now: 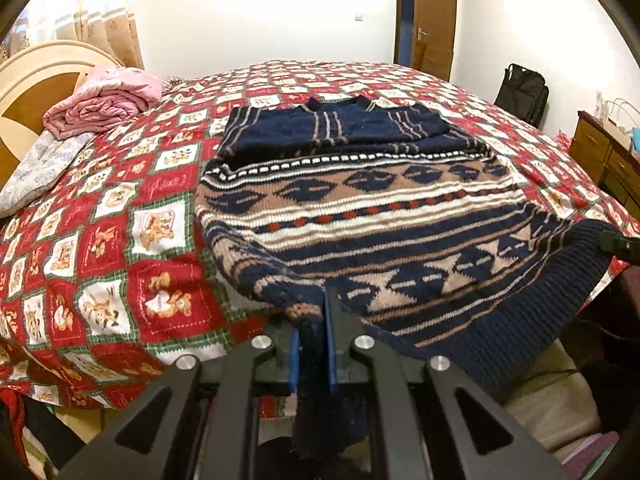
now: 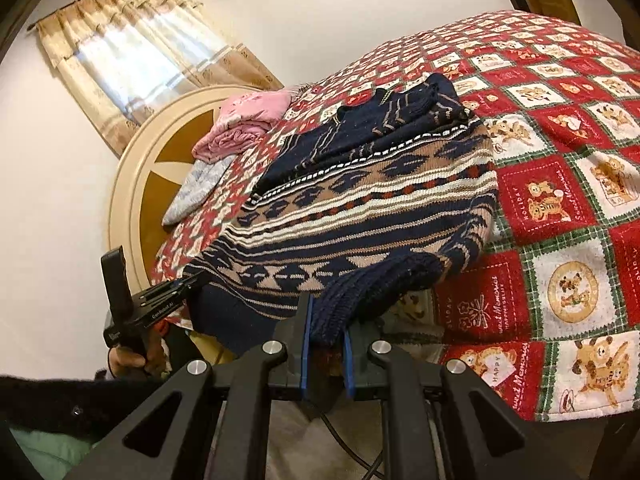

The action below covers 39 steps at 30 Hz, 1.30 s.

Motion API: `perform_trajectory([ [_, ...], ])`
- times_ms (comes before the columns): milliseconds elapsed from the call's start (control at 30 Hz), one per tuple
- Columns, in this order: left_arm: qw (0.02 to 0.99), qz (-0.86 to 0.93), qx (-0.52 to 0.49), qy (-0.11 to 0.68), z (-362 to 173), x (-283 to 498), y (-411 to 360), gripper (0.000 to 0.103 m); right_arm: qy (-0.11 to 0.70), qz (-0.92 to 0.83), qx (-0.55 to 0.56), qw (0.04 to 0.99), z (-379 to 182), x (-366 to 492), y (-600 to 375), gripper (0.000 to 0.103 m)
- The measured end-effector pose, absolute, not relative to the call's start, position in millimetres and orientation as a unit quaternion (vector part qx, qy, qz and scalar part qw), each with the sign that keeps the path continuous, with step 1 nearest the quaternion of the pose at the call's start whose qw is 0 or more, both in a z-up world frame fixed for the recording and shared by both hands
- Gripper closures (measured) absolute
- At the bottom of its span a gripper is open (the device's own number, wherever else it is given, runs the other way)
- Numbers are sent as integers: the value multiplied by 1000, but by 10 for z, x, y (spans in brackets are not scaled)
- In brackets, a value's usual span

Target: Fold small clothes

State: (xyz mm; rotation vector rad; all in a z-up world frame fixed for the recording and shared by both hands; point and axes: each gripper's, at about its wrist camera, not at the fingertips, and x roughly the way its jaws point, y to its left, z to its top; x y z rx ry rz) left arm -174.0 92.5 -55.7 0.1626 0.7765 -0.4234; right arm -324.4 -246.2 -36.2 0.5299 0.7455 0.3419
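So the hem of the patterned sweater [image 1: 360, 216] is pinched at both near corners. The left gripper [image 1: 314, 320] is clamped tight on the left hem corner, its blue pads nearly pressed together, with a strip of dark knit squeezed between them and left hanging below. The right gripper [image 2: 326, 320] is set a bit wider, but a thick bunch of the navy ribbed hem is gripped between its pads. In the right wrist view the left gripper and the hand [image 2: 132, 356] on its handle can be seen at the sweater's other corner.

The sweater is spread on the bed, over the red teddy-bear quilt [image 1: 100, 240], with its sleeves already folded in across the chest and the collar toward the far side. The hem is lifted slightly and pulled past the near edge of the bed.

Plenty of bare quilt is seen on both sides and beyond the collar. A pink blanket [image 1: 104, 100] is bunched well off by the headboard [image 2: 132, 184], and a wooden dresser [image 1: 608, 152] is parked past the right edge.
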Motion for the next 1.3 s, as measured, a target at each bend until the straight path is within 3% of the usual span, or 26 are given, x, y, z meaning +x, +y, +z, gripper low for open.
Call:
perform_trajectory([
  [333, 887, -253, -23, 384, -305, -1553, 1138, 92, 316, 175, 286, 887, -112, -3163, -2606, 90],
  [1300, 885, -247, -134, 372, 341, -356, 1145, 92, 241, 177, 363, 883, 430, -2150, -3114, 90],
])
